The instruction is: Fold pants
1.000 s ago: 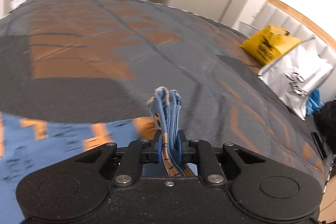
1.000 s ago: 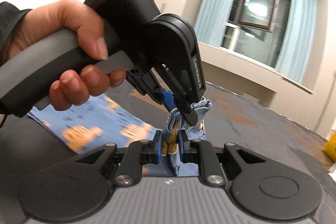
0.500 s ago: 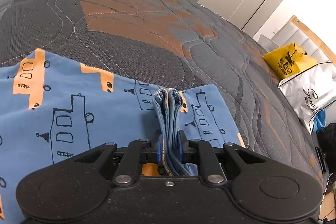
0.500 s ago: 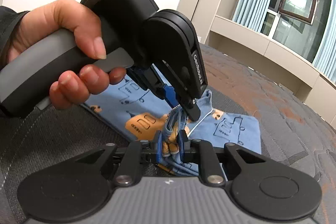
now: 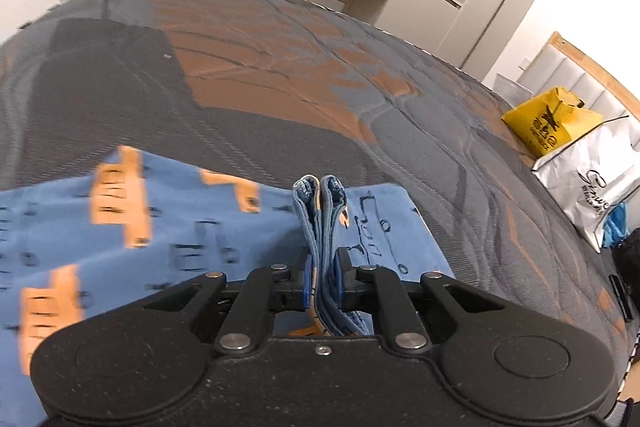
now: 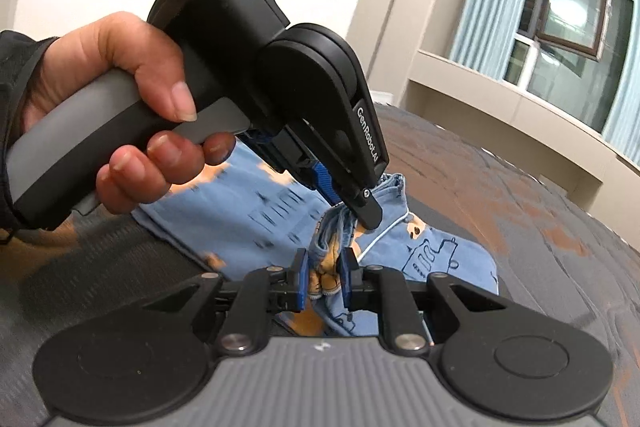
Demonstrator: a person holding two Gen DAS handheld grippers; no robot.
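Observation:
The blue pants [image 5: 132,227] with orange and black printed shapes lie on the grey and orange quilted bed [image 5: 280,87]. My left gripper [image 5: 323,277] is shut on a bunched fold of the pants' edge. My right gripper [image 6: 323,277] is shut on another bunch of the same edge of the pants [image 6: 432,259]. In the right wrist view the left gripper [image 6: 356,203], held in a hand, pinches the cloth just above and beyond my right fingertips. A white drawstring [image 6: 384,235] hangs from the cloth.
A yellow bag [image 5: 552,123] and a white plastic bag [image 5: 592,183] sit at the bed's right side by a headboard. A dark object [image 5: 628,259] lies beside them. Cabinets, curtains and a window [image 6: 572,15] stand beyond the bed.
Both grippers keep their hold on the pants. The cloth dropped onto the bed, then the view tilted up a little; the spread pants now lie to the left of the left gripper.

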